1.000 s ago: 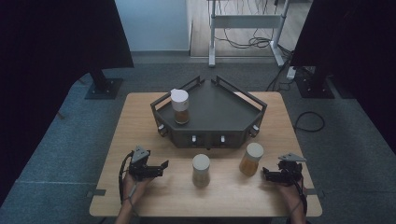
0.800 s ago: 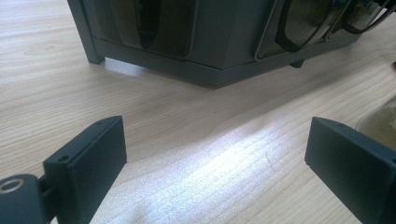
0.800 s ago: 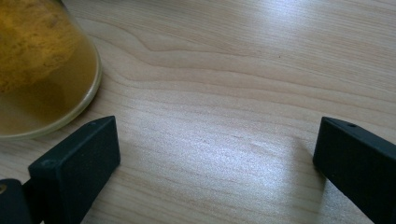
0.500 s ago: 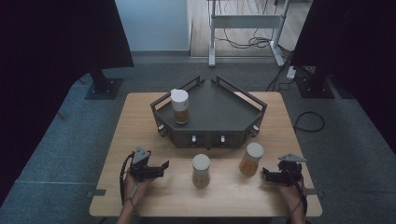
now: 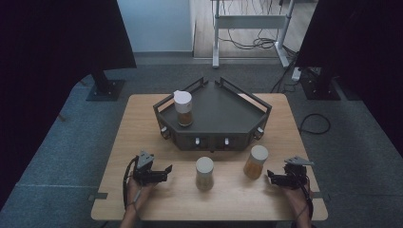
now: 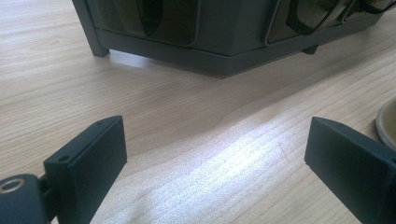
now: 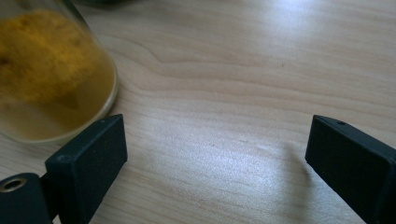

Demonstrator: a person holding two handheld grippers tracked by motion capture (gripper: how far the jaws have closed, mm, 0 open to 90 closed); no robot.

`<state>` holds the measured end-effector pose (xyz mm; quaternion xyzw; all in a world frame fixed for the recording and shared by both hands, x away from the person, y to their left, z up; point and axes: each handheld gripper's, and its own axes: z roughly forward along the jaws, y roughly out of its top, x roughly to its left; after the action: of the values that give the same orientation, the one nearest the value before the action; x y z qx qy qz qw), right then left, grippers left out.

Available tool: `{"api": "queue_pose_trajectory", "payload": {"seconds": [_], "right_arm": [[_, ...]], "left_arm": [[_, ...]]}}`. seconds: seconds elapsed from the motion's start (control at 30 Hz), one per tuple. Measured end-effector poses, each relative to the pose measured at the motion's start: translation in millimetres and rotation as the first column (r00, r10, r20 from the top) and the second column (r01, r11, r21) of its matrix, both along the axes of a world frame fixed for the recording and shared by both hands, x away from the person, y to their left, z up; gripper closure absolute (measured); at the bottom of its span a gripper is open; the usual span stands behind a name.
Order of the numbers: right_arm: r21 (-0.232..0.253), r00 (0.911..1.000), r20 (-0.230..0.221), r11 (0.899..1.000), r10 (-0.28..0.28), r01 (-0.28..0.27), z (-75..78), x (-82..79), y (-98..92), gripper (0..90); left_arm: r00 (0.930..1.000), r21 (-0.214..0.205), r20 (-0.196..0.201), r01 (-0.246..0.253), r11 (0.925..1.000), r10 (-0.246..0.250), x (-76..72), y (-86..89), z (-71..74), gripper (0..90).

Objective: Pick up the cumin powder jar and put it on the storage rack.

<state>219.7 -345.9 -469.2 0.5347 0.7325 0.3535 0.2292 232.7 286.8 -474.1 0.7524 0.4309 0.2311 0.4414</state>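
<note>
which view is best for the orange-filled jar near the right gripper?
High view: the orange-filled jar shows whole, white lid on, upright on the table just ahead of the open right gripper. The right gripper view catches its lower glass wall, blurred and cropped. The left gripper view gives nothing clearly identifiable as it.

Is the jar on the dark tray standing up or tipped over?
Standing up. The jar sits upright on the tray, its white lid on top.

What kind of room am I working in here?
Probably a lab or recording studio, not a home: black curtains flank a lone wooden table on grey carpet, with loose cables under a metal stand behind it.
</note>
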Motion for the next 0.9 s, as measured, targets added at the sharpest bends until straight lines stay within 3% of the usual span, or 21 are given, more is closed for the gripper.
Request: {"api": "queue_pose_trajectory", "payload": {"seconds": [0.9], "right_arm": [[0.016, 0.9965, 0.084, 1.0, -0.003, 0.001, 13.2, -15.1, 1.3, 3.4]], "left_arm": [[0.9999, 0.004, -0.013, -0.011, 0.9999, 0.011, 1.3, 1.4, -8.4, 6.0]]}}
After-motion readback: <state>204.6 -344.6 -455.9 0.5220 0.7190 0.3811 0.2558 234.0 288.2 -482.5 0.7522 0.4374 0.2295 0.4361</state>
